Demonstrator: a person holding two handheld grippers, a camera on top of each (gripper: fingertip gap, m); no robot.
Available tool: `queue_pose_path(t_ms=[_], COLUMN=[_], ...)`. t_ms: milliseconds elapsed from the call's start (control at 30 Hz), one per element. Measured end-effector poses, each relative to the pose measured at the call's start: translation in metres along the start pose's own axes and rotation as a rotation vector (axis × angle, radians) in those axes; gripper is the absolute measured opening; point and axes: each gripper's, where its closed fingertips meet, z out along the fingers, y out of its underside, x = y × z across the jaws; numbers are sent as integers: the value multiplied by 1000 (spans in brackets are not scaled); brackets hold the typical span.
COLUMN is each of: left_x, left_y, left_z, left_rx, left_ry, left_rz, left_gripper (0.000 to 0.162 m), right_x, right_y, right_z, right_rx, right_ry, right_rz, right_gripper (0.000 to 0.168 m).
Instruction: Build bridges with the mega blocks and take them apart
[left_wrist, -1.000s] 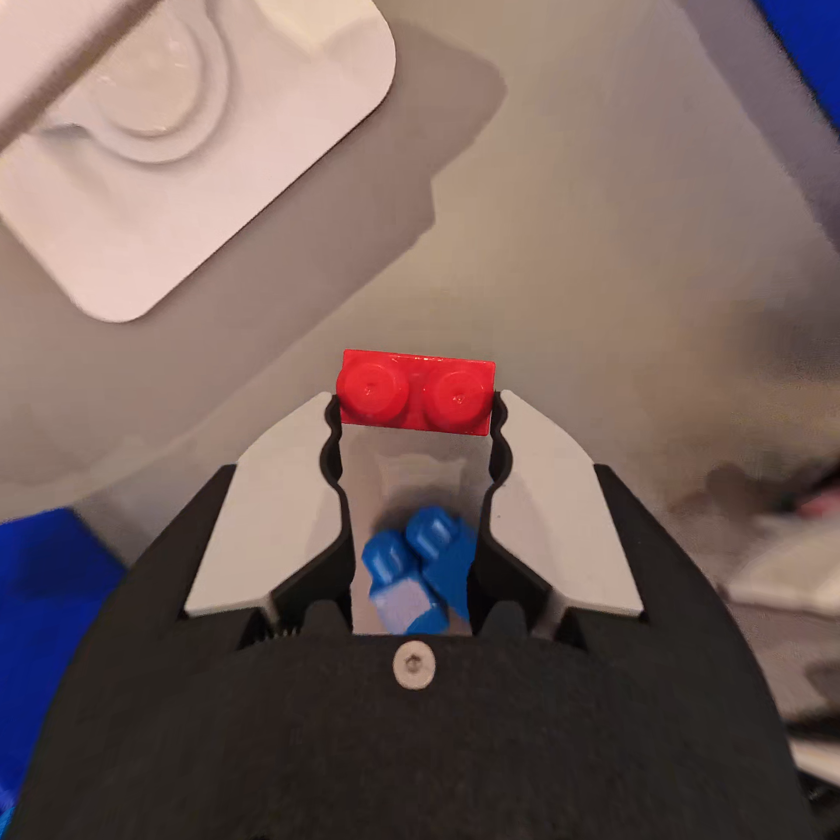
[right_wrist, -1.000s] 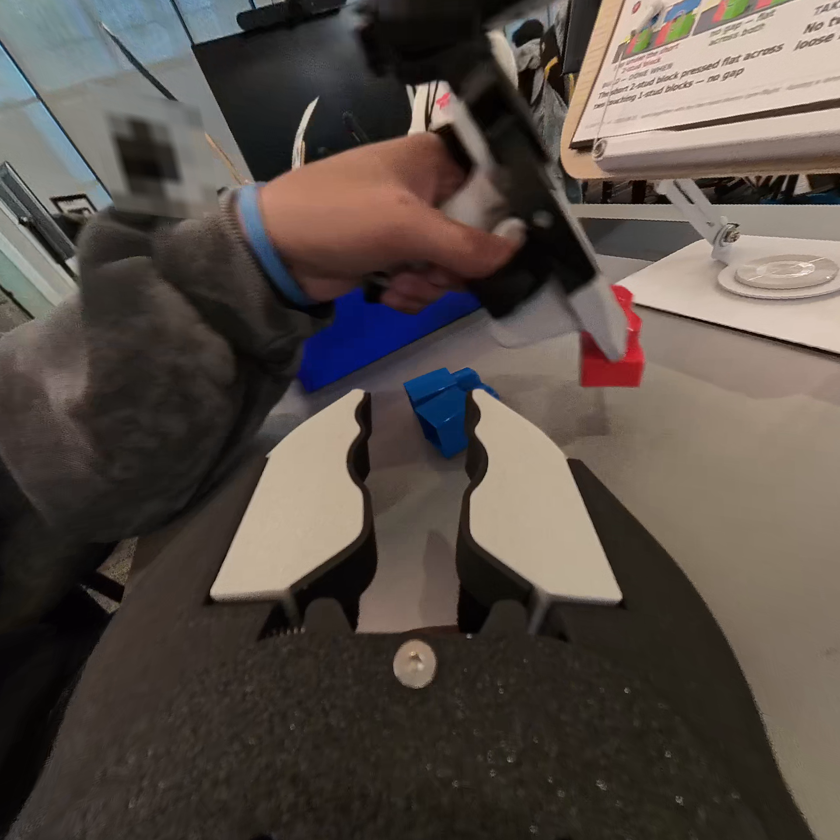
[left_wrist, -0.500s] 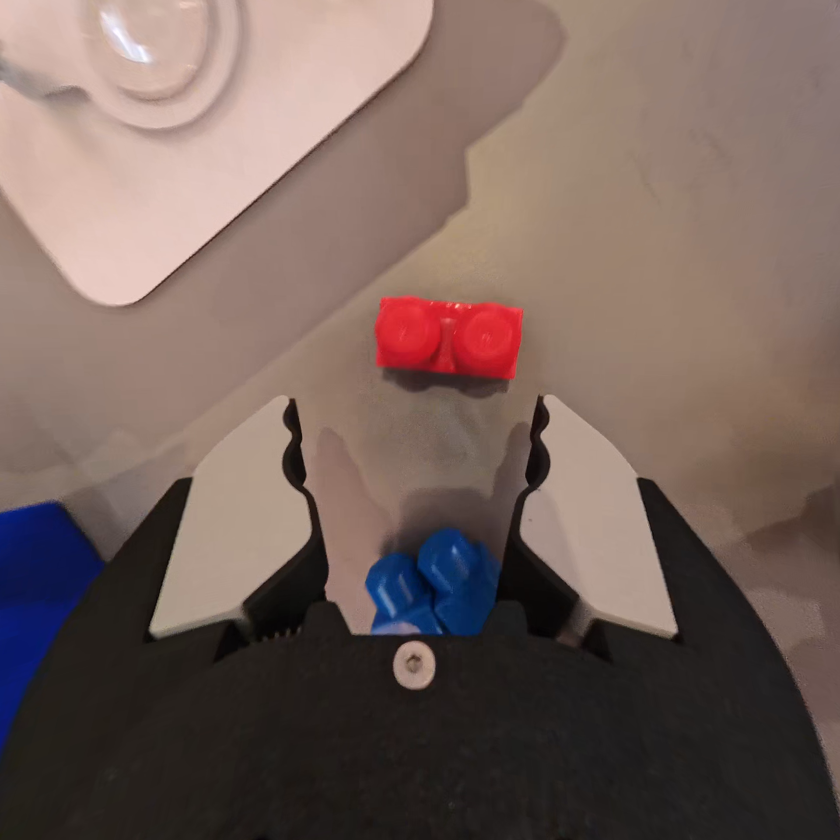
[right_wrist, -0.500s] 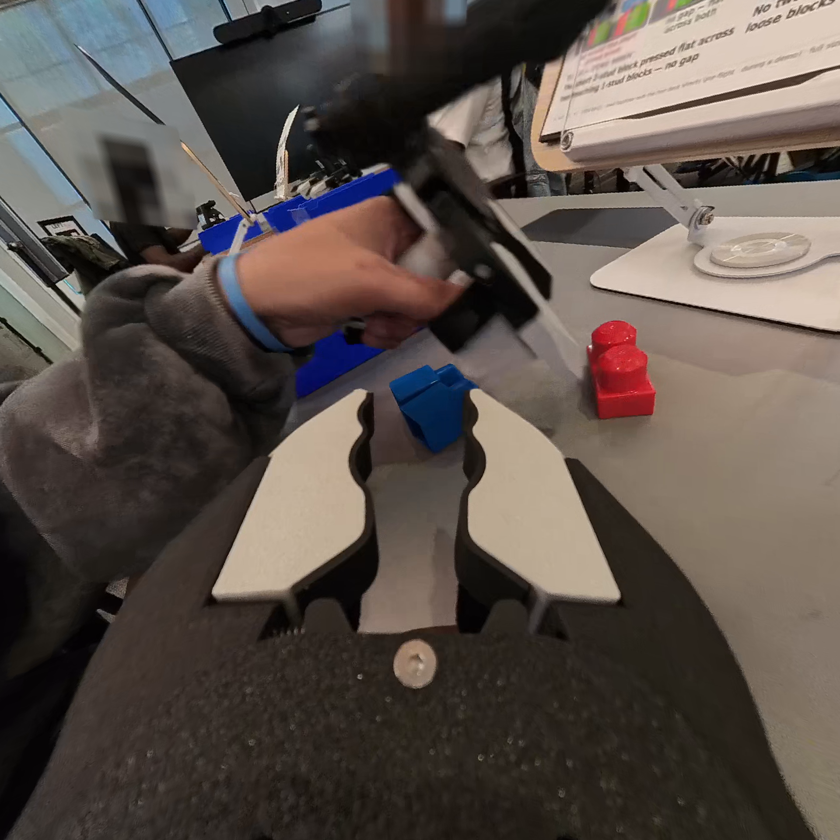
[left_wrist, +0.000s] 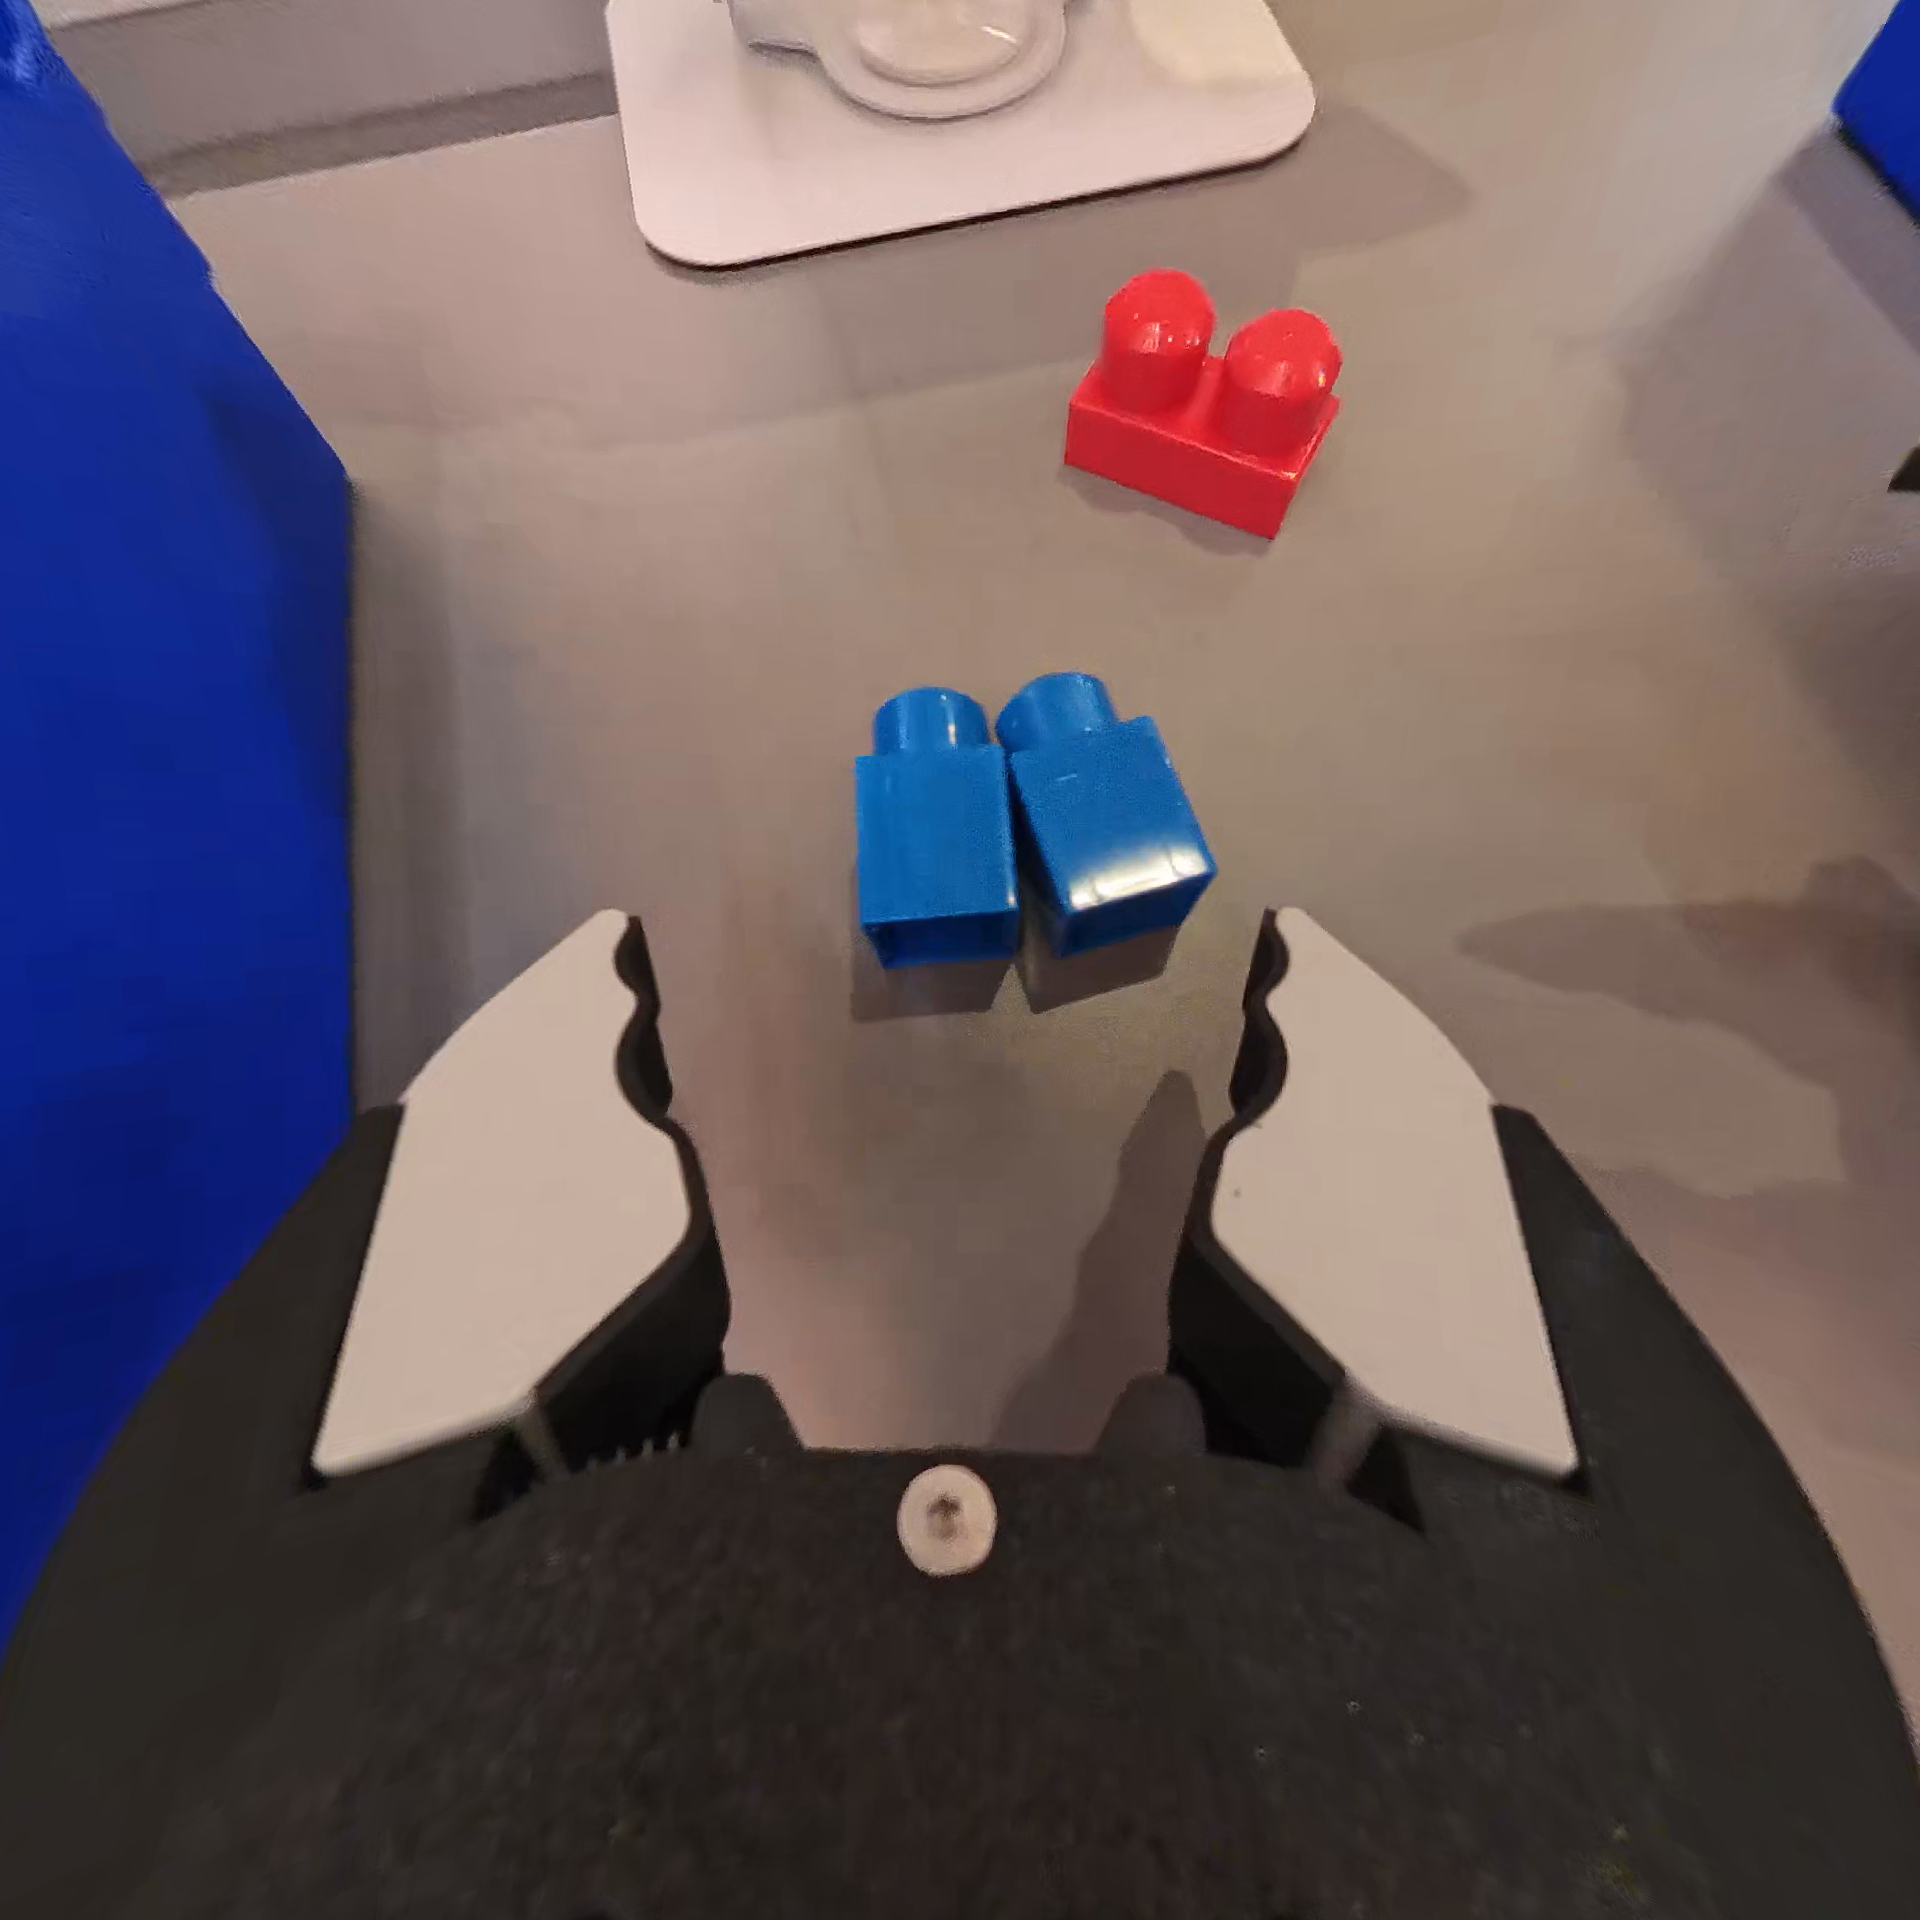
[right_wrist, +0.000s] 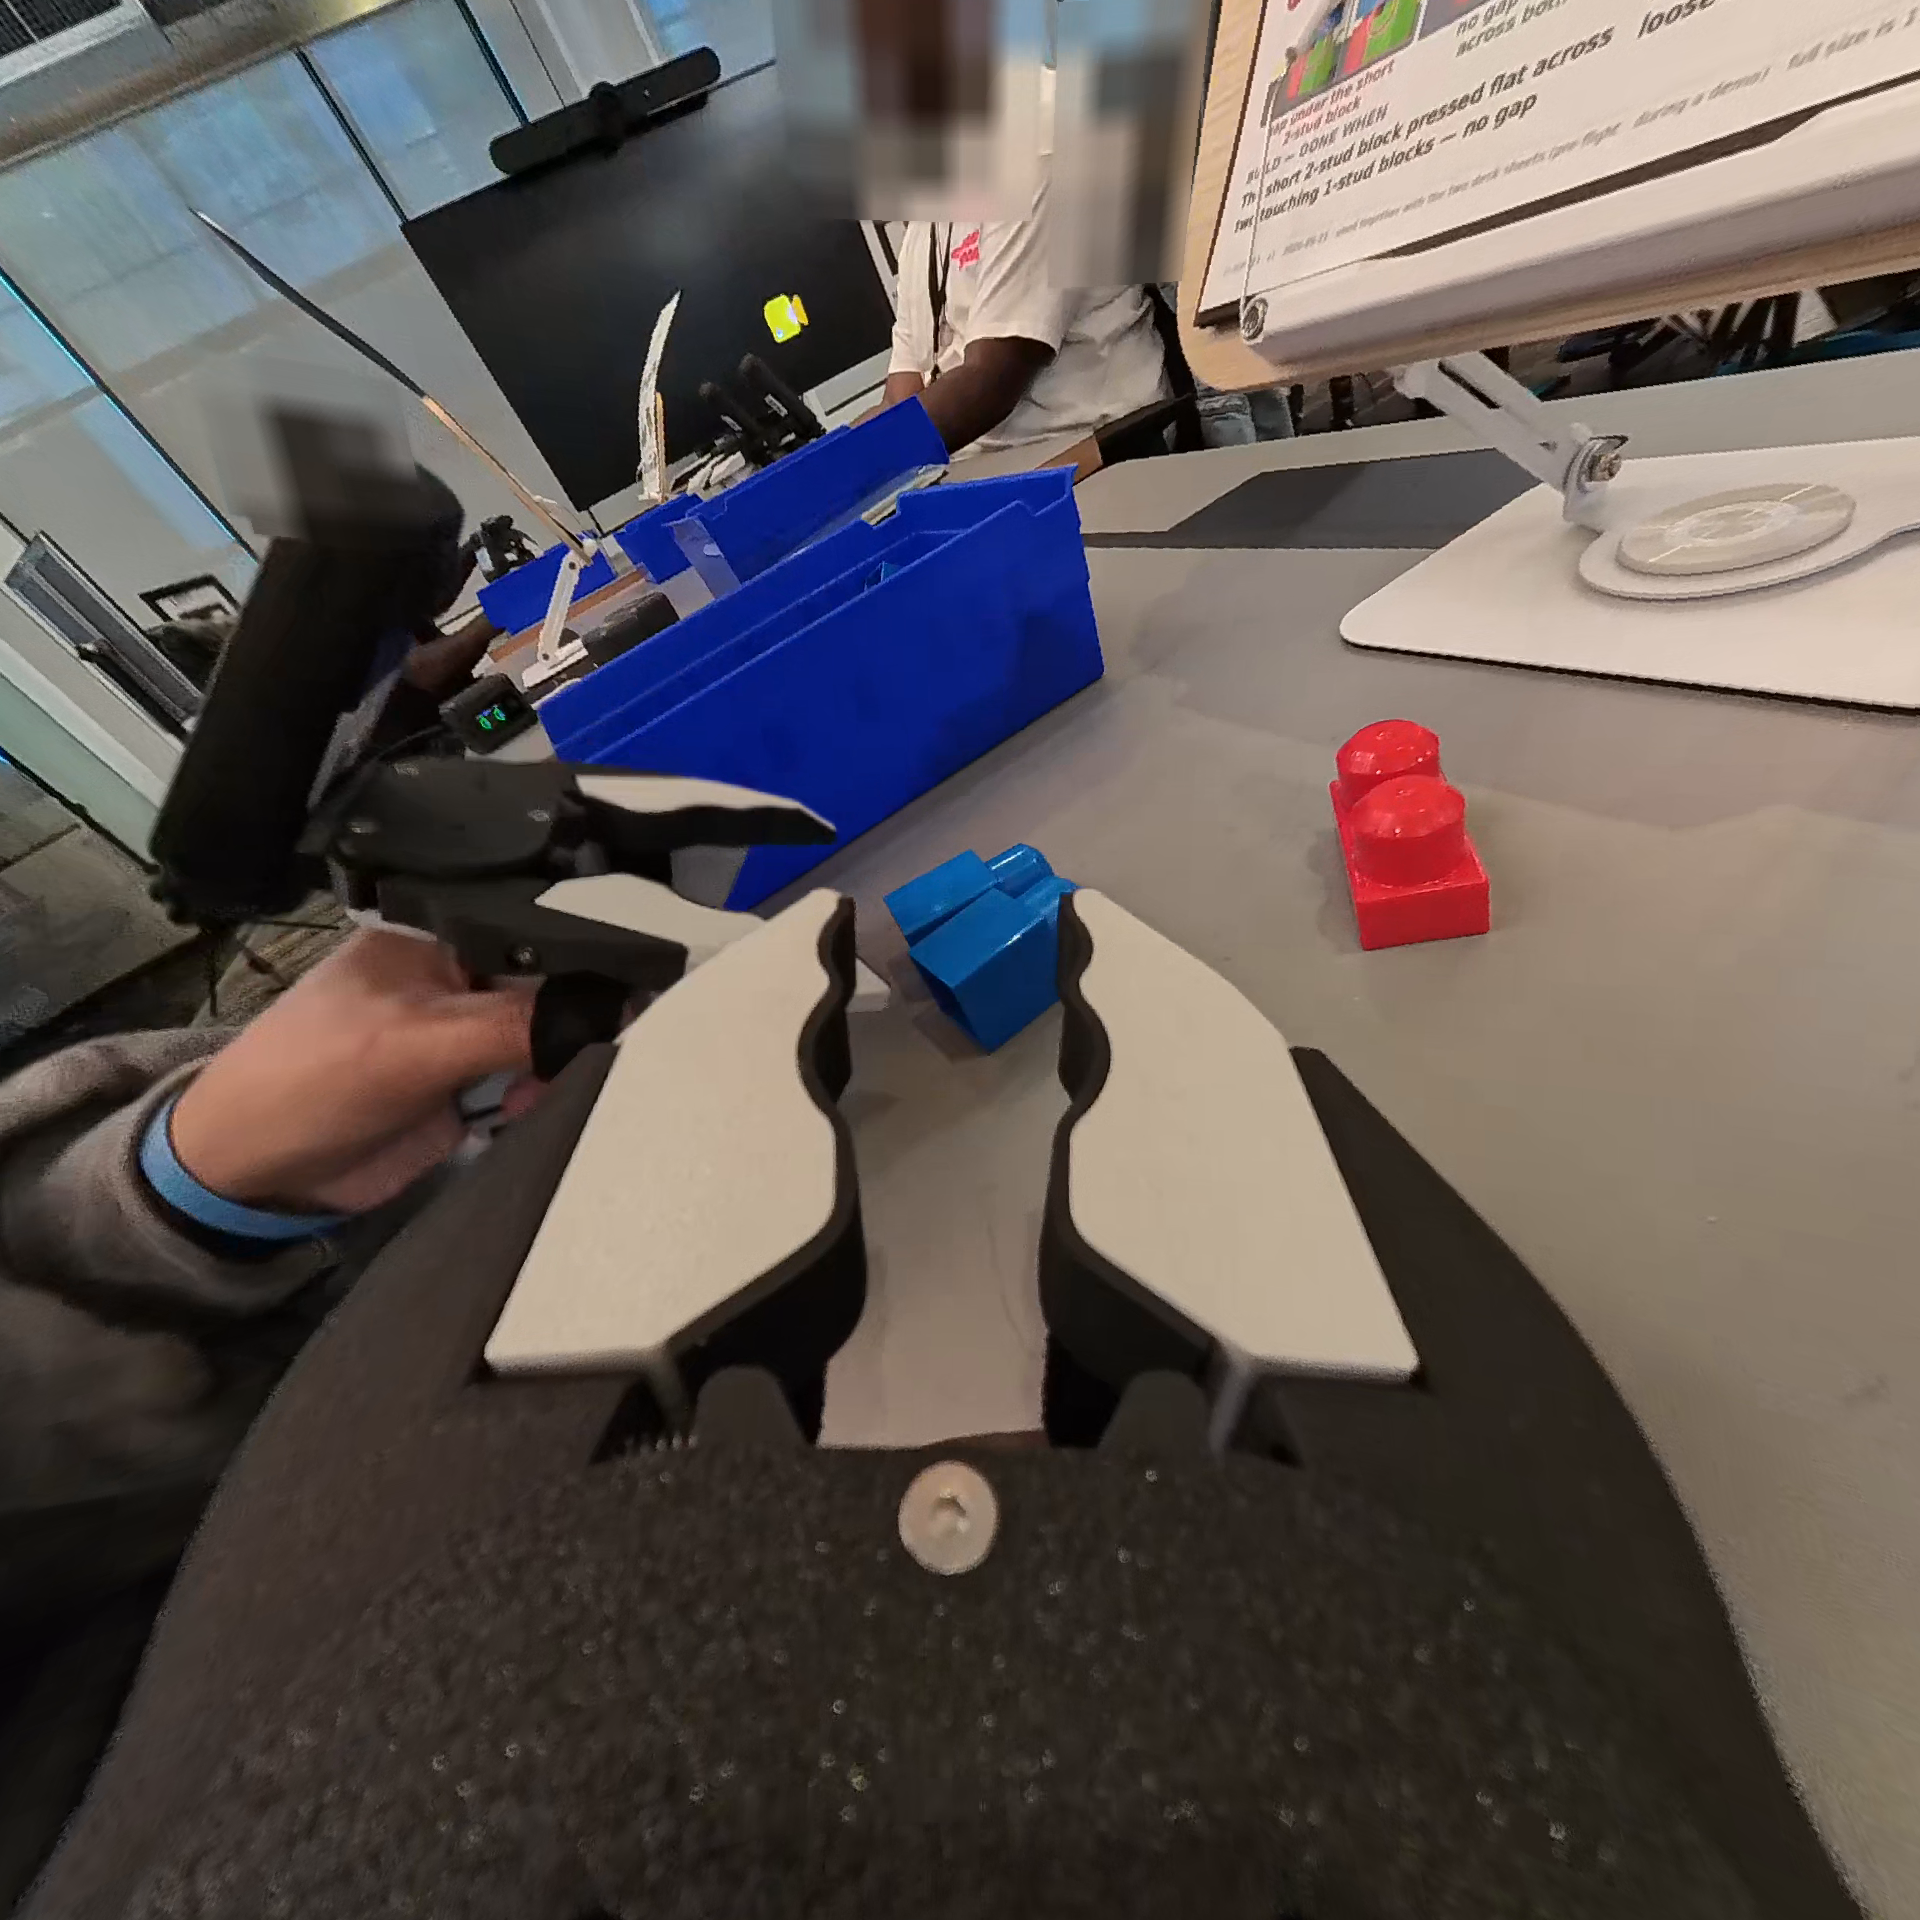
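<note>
Two blue one-stud blocks (left_wrist: 935, 842) (left_wrist: 1107, 821) lie on their sides, touching, on the grey table. A red two-stud block (left_wrist: 1205, 416) stands upright beyond them to the right. My left gripper (left_wrist: 951, 935) is open and empty, just short of the blue blocks. In the right wrist view my right gripper (right_wrist: 956, 914) is open and empty, its tips just short of the blue blocks (right_wrist: 977, 945). The red block (right_wrist: 1413, 842) stands to their right. The left gripper (right_wrist: 769, 873), held in a hand, is to their left.
A blue bin (right_wrist: 831, 675) stands at the table's left (left_wrist: 156, 727). A white stand base (left_wrist: 956, 135) lies at the back and carries a tilted board (right_wrist: 1558, 156). Another blue bin corner (left_wrist: 1881, 104) shows far right. A person stands behind the table.
My left gripper opened and let go of the red block, which now stands on the table. It then drew back to behind the blue blocks. The right gripper has barely moved.
</note>
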Motion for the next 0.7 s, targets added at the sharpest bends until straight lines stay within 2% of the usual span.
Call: queue_pose_path(t_ms=[100,267,500,700], left_x=[20,22,14,9], left_y=[4,11,14,13], left_z=[5,22,41,45], left_rx=[-5,-63,-121,-133], left_ry=[84,45,-14,-37], left_rz=[-85,-103,-104,-123], left_gripper=[107,121,122,116], right_x=[0,0,0,0], right_y=[-1,-3,-2,-1], right_z=[-1,-2,-2,-1], right_rx=[7,16,13,5], right_ry=[-3,-10,-18,-25], right_rz=[12,27,37,47], right_gripper=[37,36,36,36])
